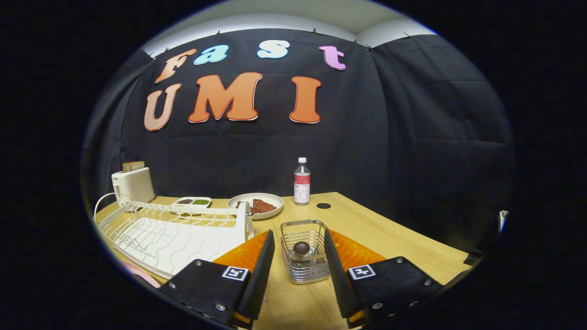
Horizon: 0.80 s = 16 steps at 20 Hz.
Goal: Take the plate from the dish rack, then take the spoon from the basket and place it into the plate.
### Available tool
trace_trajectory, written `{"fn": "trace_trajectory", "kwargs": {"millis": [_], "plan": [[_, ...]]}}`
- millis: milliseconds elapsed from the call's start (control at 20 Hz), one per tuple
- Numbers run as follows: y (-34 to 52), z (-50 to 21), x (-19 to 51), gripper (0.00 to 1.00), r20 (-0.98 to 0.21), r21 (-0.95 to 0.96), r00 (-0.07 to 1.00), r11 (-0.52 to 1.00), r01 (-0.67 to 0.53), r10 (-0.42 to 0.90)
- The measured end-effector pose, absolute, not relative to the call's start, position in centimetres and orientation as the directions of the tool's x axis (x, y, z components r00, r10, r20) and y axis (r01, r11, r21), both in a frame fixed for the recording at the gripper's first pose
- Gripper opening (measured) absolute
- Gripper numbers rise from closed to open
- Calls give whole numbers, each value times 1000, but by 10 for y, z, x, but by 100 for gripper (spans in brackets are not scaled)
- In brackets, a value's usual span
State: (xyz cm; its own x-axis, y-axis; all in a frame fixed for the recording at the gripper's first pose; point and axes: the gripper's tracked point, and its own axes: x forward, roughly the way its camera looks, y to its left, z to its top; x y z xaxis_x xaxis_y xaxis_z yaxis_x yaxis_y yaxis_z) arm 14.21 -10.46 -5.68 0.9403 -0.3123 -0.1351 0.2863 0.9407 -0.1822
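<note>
1. Spoon (pixel 301 248): standing handle-up inside the wire basket (pixel 305 251), only the dark rounded handle end showing above the wires; bowl end hidden.
2. Basket: small metal wire caddy, upright on the tabletop (pixel 390 238), sitting between the two fingers and just ahead of them.
3. Claw (pixel 299 256): released, fingers spread wide to either side of the basket, touching neither basket nor spoon as far as visible.
4. Dish rack (pixel 174 231): white wire frame on a white drip tray, left of the basket, just beyond the left finger; slots showing no dishes.
5. Pink rounded edge (pixel 137 270) at the near side of the rack, beside the left finger; too little visible to tell whether this is the plate.
6. White plate with reddish-brown food (pixel 256 205): beyond the rack's far right corner, toward the back of the tabletop.
7. Small white tray (pixel 191 202) with a dark and a green filling: just left of that food plate, behind the rack.
8. White toaster (pixel 133 184) with a slice of bread (pixel 133 166) poking out on top: at the far left back corner.
9. Clear bottle (pixel 301 181) with white cap and red label: upright behind the basket, near the booth wall; a dark round spot (pixel 323 206) on the tabletop just right of it.
</note>
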Motion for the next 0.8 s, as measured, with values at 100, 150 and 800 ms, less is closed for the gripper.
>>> {"fn": "trace_trajectory", "kwargs": {"millis": [100,150,800], "plan": [[-107,-59,145,51,-142,-177,936,939,296,-322],[-109,-62,146,43,-151,-172,932,938,302,-328],[-105,-41,141,5,-111,-122,945,948,294,-307]]}}
